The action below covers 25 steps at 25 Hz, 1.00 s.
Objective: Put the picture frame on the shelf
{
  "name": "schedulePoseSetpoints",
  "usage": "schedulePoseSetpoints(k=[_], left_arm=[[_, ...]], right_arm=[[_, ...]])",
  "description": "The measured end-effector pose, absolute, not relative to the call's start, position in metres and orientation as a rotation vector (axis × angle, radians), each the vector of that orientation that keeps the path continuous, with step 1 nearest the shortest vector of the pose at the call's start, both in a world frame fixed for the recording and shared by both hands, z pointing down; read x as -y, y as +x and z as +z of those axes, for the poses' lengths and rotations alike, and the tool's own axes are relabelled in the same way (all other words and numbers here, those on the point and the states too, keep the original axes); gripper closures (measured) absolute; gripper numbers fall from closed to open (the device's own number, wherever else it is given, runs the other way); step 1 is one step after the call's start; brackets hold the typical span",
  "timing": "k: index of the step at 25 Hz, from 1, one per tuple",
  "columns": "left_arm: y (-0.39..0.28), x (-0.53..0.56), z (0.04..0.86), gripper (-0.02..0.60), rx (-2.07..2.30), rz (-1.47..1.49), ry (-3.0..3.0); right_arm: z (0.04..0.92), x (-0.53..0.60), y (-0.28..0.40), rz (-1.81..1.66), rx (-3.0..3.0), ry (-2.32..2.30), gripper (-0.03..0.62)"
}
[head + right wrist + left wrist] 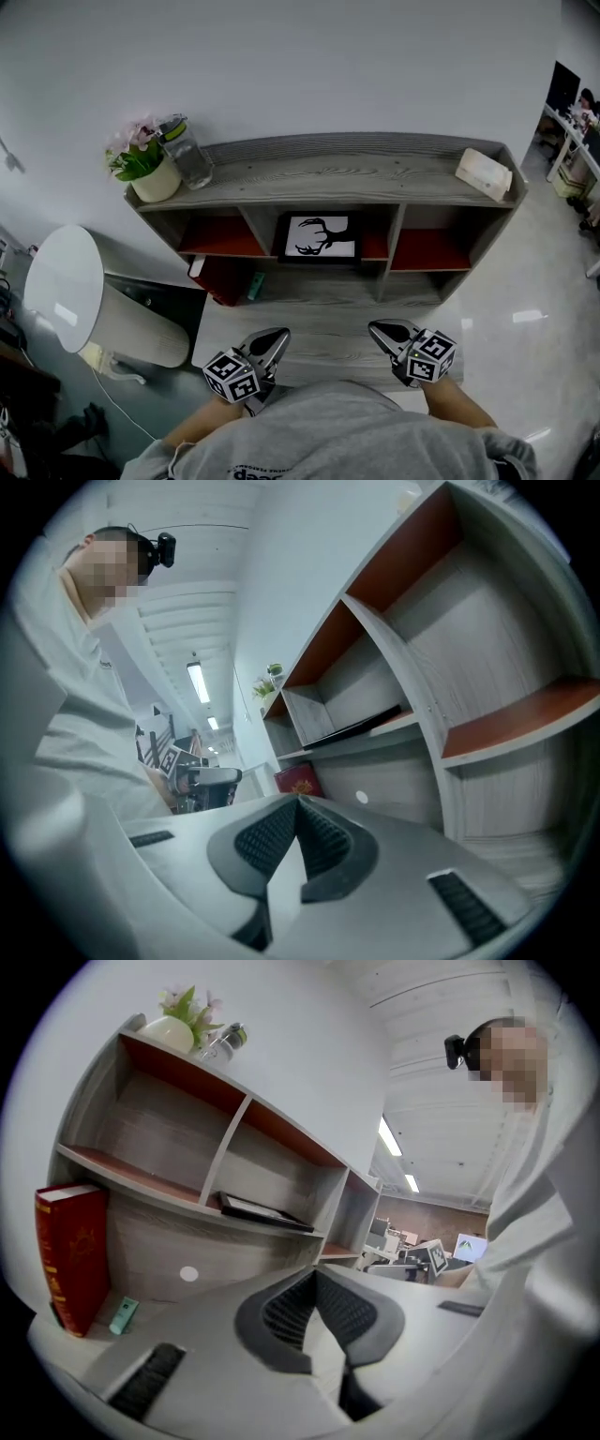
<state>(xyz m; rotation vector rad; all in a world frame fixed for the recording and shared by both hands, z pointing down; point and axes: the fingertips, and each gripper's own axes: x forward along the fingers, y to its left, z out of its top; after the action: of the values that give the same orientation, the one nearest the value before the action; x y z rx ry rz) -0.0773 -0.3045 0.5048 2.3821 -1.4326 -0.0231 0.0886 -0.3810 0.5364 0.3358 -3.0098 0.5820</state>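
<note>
- On the middle board of the shelf [328, 173], in its centre compartment, lies the picture frame [319, 236], flat and face up, showing a black antlered deer head on white.
- It looks thin, stiff and light. The face is probably glazed, so I would treat it as slippery and breakable.
- The best hold is likely across its thickness at the dark border, on the front edge, which sits at the board's lip and is the only edge with room for a jaw beneath.
- Its long axis runs side to side along the shelf. The deer's antlers point toward the back wall and the picture's bottom edge faces the open front.
- A red book [220, 277] and a small teal tube [255, 286] stand lower left. A flower pot [150, 169] and a clear jar [190, 155] sit on the top board.
- The left gripper [274, 343] and right gripper [380, 330] hang over the desk [319, 356] near the person's body, well apart from the frame. Each has its jaws pressed together with nothing between them.
- Judged from this, the placing looks done.
</note>
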Motion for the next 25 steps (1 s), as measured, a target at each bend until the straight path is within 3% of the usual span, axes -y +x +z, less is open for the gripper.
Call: schedulePoseSetpoints(k=[14, 25], left_arm=[[-0.142, 0.305, 0.498, 0.571, 1.325, -0.086, 2.531], [-0.145, 0.286, 0.507, 0.571, 1.347, -0.105, 2.498]], right_arm=[[0.512, 0.373, 0.025, 0.533, 3.001, 0.572, 0.588], [0.524, 0.357, 0.027, 0.489, 2.933, 0.538, 0.588]])
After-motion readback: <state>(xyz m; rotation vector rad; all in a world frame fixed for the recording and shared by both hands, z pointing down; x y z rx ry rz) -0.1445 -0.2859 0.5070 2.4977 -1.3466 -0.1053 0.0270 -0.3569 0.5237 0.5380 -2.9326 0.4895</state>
